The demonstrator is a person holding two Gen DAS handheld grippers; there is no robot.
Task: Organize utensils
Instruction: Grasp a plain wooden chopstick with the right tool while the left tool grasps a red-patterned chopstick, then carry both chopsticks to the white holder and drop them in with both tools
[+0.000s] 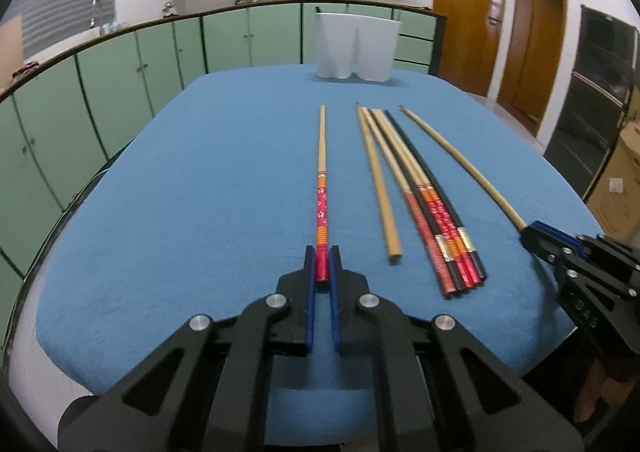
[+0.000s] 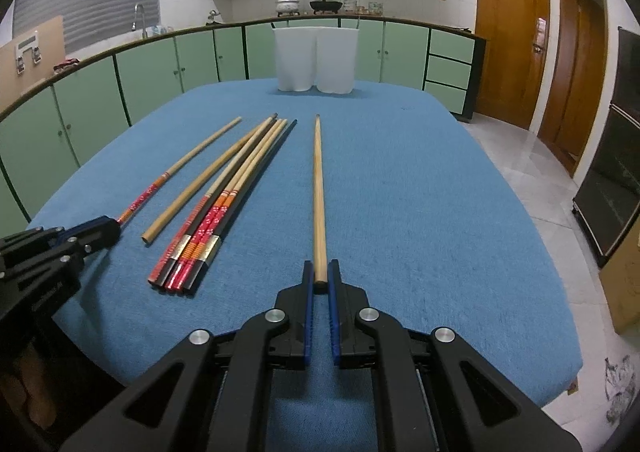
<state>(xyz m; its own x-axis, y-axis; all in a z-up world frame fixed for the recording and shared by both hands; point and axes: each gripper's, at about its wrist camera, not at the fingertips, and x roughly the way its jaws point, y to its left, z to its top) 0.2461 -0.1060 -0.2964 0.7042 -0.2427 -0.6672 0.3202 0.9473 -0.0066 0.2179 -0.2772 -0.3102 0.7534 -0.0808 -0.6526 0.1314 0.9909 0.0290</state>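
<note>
On the blue tablecloth point(image 1: 200, 212) lies a red-and-orange patterned chopstick point(image 1: 322, 172), and my left gripper point(image 1: 322, 252) is shut on its decorated end. My right gripper point(image 2: 321, 266) is shut on the thick end of a plain wooden chopstick point(image 2: 318, 188) that rests on the cloth and points away from me. Between the two lie a loose plain chopstick point(image 1: 380, 188) and a bunch of several patterned and black chopsticks point(image 1: 432, 204). A white two-compartment holder point(image 2: 316, 58) stands at the table's far edge. Each gripper also shows in the other's view: the right gripper point(image 1: 536, 238), the left gripper point(image 2: 108, 228).
Green kitchen cabinets point(image 2: 160, 72) curve behind the table, with pots on the counter. Wooden doors point(image 2: 512, 36) and a dark oven stack point(image 2: 616, 156) stand to the right. Tiled floor point(image 2: 520, 156) shows past the table's right edge.
</note>
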